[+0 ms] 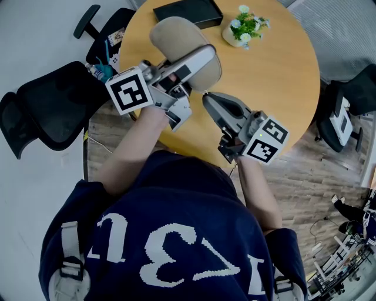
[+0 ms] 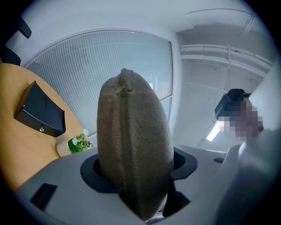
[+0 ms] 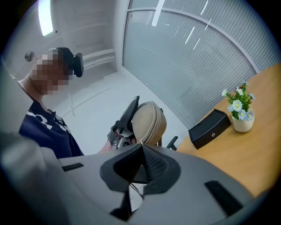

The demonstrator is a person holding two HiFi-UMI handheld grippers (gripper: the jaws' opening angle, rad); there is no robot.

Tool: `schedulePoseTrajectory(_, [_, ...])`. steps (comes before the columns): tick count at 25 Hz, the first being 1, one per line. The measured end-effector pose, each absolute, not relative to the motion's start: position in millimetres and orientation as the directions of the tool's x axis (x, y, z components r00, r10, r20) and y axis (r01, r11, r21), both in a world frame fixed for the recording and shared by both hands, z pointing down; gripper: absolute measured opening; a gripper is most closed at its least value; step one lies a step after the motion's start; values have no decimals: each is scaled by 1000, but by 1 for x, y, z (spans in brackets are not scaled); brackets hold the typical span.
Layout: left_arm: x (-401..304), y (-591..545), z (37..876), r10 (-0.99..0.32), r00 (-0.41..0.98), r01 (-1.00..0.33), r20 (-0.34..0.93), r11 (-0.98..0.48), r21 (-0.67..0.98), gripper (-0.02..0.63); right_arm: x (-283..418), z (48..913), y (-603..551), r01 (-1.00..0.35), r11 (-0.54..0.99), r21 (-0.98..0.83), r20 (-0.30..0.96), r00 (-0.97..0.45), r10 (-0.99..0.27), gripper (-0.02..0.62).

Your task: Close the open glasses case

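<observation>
— Beige felt, isn't it, that glasses case (image 1: 179, 41)? Where is it now?

— Up in the air, off the round wooden worktop (image 1: 282, 70). The left tool (image 1: 198, 60) has it clamped, a jaw on each broad side. The case's near end sits deep between the jaws, and the rest sticks out ahead, tilted a little upward.

— Is it open?

— Not from where I stand. Seen along the left tool's jaws, the two shells meet at a seam down the middle, with no gap I can make out.

— And the other hand?

— The right tool (image 1: 210, 101) is close by, pointing toward the case but not touching it. Its jaws are pressed together tip to tip, with nothing between them.

— What else is on the worktop?

— A black box (image 1: 189, 12) at the far edge, and near it a small pale flower pot (image 1: 242, 28) with white blossoms and green leaves. Neither touches the case.

— And around it?

— A black office chair (image 1: 50, 106) at the person's left and another at the right, on a wood-plank floor (image 1: 305, 170). The person (image 1: 164, 241) wears a navy top with white lettering, forearms bare. Beyond the worktop hang pale window blinds (image 2: 88, 66).
</observation>
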State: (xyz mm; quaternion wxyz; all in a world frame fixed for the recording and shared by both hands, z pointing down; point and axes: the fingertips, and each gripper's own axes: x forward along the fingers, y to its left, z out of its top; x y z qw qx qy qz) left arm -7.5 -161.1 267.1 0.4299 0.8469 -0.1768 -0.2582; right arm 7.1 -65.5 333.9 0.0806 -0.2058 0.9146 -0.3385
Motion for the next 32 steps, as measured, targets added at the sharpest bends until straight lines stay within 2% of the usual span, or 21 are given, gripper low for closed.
schedulePoseTrajectory(5, [-11,-157,268,-540,785,-45,-303,-537,842,287,11,330,-61,-344,699,-627,-18,-890,-455,23])
schedulePoseTrajectory(10, [-15,-151,266,-542,780,-27,-313,-528,849,284,29,322,-67,-376,658,-653,-81,-828,-554,21])
schedulePoseTrajectory(17, [-4,-123,279,-444,855,2,-268,-514,858,283,78,304,-92,-474,627,-619,-121,-731,-672,21])
schedulePoseTrajectory(20, [-11,-125,291,-475,836,34,-275,-455,890,284,77,301,-92,-456,698,-553,-67,-810,-583,23])
schedulePoseTrajectory(24, [-17,-130,292,-499,824,17,-268,-451,892,284,55,312,-73,-405,743,-533,-20,-871,-490,31])
schedulePoseTrajectory(26, [-16,-129,290,-495,828,11,-264,-456,890,284,38,322,-65,-367,747,-554,4,-899,-438,138])
schedulePoseTrajectory(27, [-16,-129,290,-495,828,10,-263,-456,890,284,30,325,-61,-355,753,-554,18,-909,-416,152])
schedulePoseTrajectory(30, [-16,-129,290,-505,827,-14,-249,-461,887,284,18,329,-55,-391,780,-489,71,-909,-411,140])
schedulePoseTrajectory(32, [-19,-130,291,-518,822,-41,-236,-468,883,284,18,329,-51,-401,794,-458,94,-909,-405,67])
